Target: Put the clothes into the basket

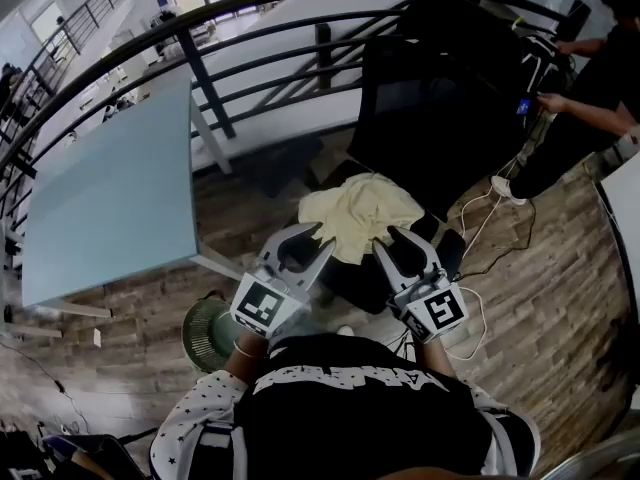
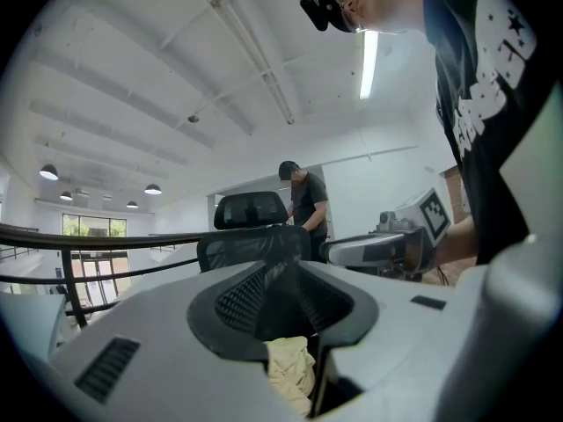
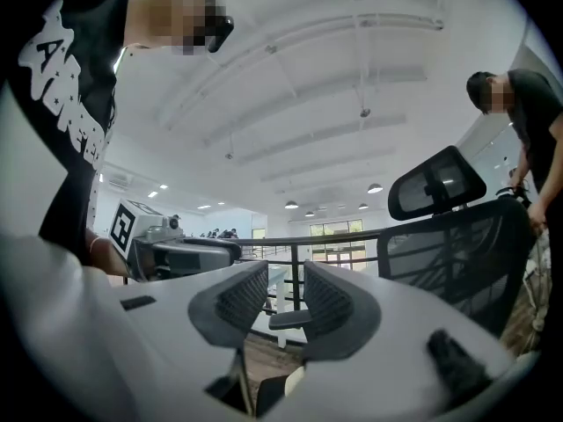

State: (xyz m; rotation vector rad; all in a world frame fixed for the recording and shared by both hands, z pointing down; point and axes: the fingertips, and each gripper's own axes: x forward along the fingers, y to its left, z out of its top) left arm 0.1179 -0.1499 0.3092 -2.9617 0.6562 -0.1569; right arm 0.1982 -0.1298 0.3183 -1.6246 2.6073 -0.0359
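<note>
A pale yellow cloth lies crumpled on the seat of a black office chair. My left gripper points at the cloth's near left edge, its jaws apart with nothing between them. In the left gripper view the cloth shows low down past the left gripper. My right gripper hovers at the cloth's near right edge, also open and empty. In the right gripper view the right gripper frames only the railing and an armrest. A round green basket stands on the floor at my left.
A light blue table stands left of the chair, with a dark metal railing behind both. A person in black stands at the far right. White cables trail over the wooden floor on the right.
</note>
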